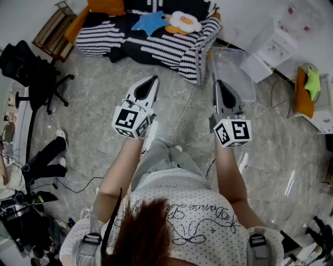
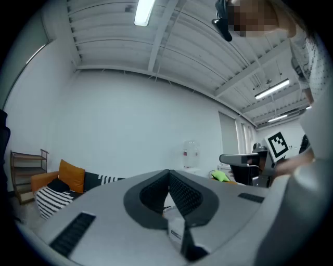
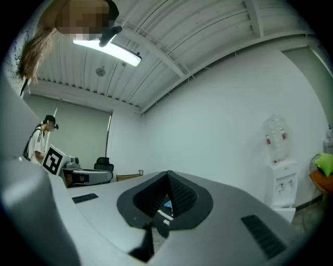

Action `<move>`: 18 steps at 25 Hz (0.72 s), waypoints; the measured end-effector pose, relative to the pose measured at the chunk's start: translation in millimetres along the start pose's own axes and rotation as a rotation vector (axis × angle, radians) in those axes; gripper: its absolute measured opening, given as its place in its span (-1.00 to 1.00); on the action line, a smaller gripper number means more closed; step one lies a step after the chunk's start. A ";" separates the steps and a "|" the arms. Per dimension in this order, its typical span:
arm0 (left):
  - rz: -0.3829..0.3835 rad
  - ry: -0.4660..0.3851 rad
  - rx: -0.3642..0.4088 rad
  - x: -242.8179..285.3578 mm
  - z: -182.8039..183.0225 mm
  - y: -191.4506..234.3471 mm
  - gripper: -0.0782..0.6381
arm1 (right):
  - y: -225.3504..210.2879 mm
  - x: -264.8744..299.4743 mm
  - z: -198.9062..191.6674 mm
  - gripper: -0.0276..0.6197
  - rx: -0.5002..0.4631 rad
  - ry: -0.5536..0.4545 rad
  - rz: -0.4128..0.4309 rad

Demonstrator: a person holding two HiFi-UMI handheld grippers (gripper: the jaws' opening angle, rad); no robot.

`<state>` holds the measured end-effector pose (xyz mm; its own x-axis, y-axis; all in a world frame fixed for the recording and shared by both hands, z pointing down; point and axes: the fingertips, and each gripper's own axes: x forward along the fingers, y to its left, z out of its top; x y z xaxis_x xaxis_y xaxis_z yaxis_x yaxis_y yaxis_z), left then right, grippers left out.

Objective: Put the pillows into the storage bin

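A blue star pillow (image 1: 151,22), a white and orange pillow (image 1: 183,22) and an orange pillow (image 1: 106,6) lie on the black-and-white striped sofa (image 1: 156,47) at the far side of the room. To the sofa's right, a clear storage bin (image 1: 231,72) stands on the floor. My left gripper (image 1: 154,78) is held level in front of me, shut and holding nothing, well short of the sofa. My right gripper (image 1: 216,82) is shut too, empty, its tip over the bin's near edge. The orange pillow (image 2: 72,176) shows in the left gripper view.
A black office chair (image 1: 31,72) and a wooden shelf (image 1: 52,31) stand at the left. White drawers (image 1: 270,49) are beyond the bin. Another person's legs (image 1: 47,156) and cables lie on the floor at the left. A water dispenser (image 3: 278,166) stands by the wall.
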<state>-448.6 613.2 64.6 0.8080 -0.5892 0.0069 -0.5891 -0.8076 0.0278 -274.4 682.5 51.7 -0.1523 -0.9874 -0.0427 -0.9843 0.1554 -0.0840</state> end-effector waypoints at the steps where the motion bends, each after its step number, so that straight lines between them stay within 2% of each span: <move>1: -0.001 -0.003 0.002 1.1 0.7 -1.9 -0.78 | -0.7 -1.2 1.0 -0.89 -0.003 -0.003 -0.001; 6: -0.001 -0.006 0.009 5.6 1.8 -10.4 -0.78 | -4.9 -9.7 5.5 -0.89 -0.010 -0.012 0.000; 11: -0.001 0.000 0.003 9.6 1.1 -13.6 -0.78 | -14.3 -15.8 7.9 -0.89 0.038 -0.038 -0.002; 15: 0.005 0.016 -0.002 20.3 2.4 -11.2 -0.78 | -23.7 -10.8 9.5 -0.88 0.031 -0.025 -0.016; 18: 0.017 0.026 0.003 26.7 2.3 -8.4 -0.76 | -28.2 -5.4 10.3 -0.69 0.049 -0.030 -0.014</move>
<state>-422.1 604.2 62.2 0.7981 -0.6016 0.0329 -0.6024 -0.7978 0.0246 -244.9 683.7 44.1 -0.1347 -0.9884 -0.0705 -0.9807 0.1432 -0.1333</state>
